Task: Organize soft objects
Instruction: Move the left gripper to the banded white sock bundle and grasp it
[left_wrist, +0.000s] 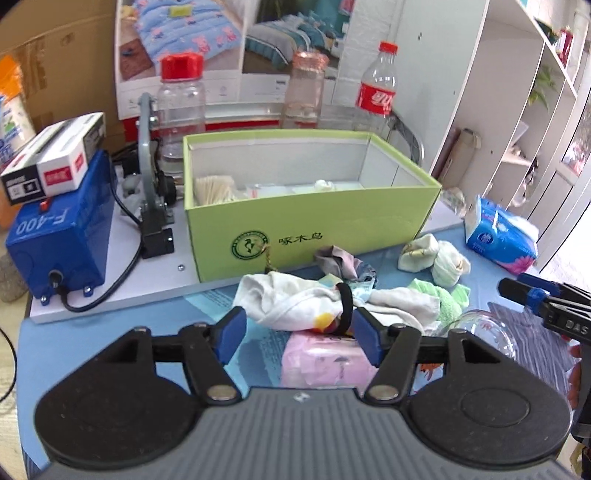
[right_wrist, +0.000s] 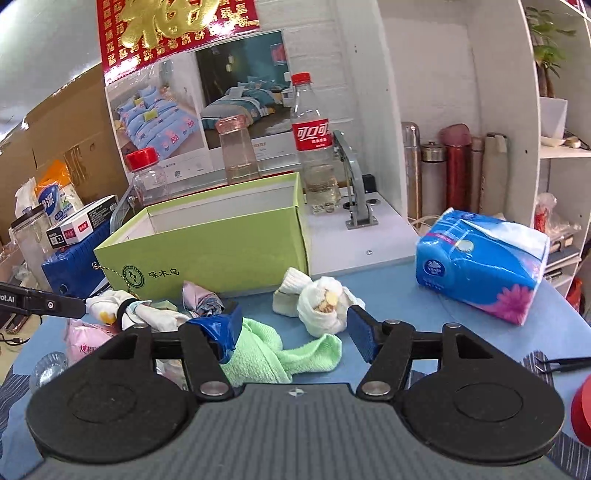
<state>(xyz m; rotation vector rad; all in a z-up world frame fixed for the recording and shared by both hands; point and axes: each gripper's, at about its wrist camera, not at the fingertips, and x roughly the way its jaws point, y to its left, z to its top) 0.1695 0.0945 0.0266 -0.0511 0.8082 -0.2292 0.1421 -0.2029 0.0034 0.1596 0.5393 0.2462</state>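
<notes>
Hovering over the blue surface (left_wrist: 129, 325), the left gripper (left_wrist: 299, 334) has its jaws partly open around the edge of a white cloth bundle (left_wrist: 295, 299), pads not pressing; a pink pack (left_wrist: 325, 363) lies beneath, the green box (left_wrist: 306, 229) behind.

From the right wrist, the right gripper (right_wrist: 295, 332) stands half open over a green towel (right_wrist: 266, 350), gripping nothing; rolled white socks (right_wrist: 321, 306) lie just beyond, near the tissue pack (right_wrist: 480, 266).
</notes>
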